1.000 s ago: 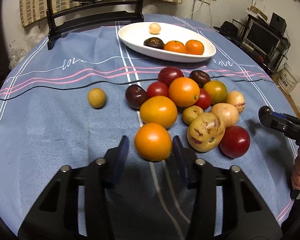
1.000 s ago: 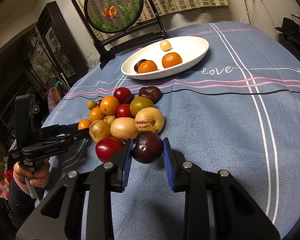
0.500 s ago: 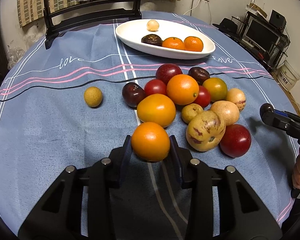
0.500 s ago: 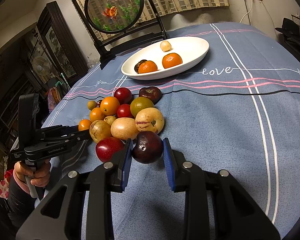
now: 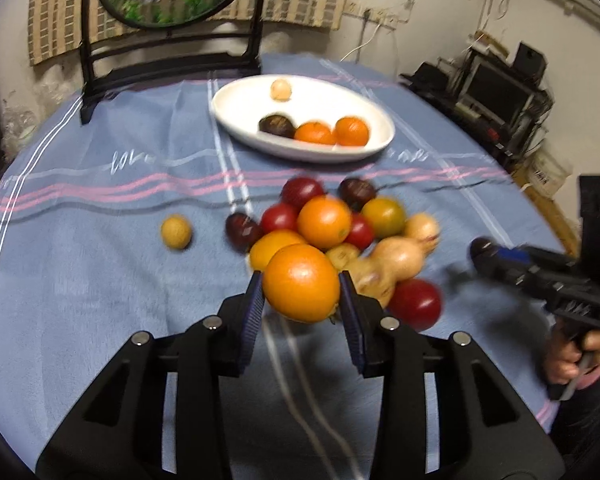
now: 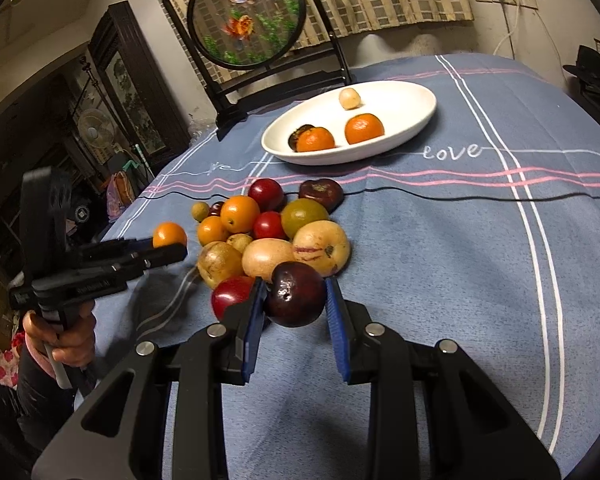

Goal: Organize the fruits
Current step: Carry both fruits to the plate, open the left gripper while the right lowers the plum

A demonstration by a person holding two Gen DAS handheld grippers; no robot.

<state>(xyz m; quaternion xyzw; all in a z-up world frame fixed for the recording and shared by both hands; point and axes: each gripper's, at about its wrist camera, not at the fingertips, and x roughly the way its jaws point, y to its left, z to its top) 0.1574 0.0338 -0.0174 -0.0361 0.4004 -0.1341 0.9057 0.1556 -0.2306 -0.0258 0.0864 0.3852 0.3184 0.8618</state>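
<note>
Left gripper [image 5: 302, 294] clamps a round, glossy orange [image 5: 301, 282] above the cloth [image 5: 100, 280]; right gripper [image 6: 294, 300] pinches a smooth dark plum [image 6: 295, 299], apparently just beside the pile [image 6: 276, 236].

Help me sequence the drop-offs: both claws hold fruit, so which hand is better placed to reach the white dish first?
Probably left. The left claw grips its orange clear above the cloth, facing the white dish. The right claw clamps a dark plum low beside the pile.
</note>
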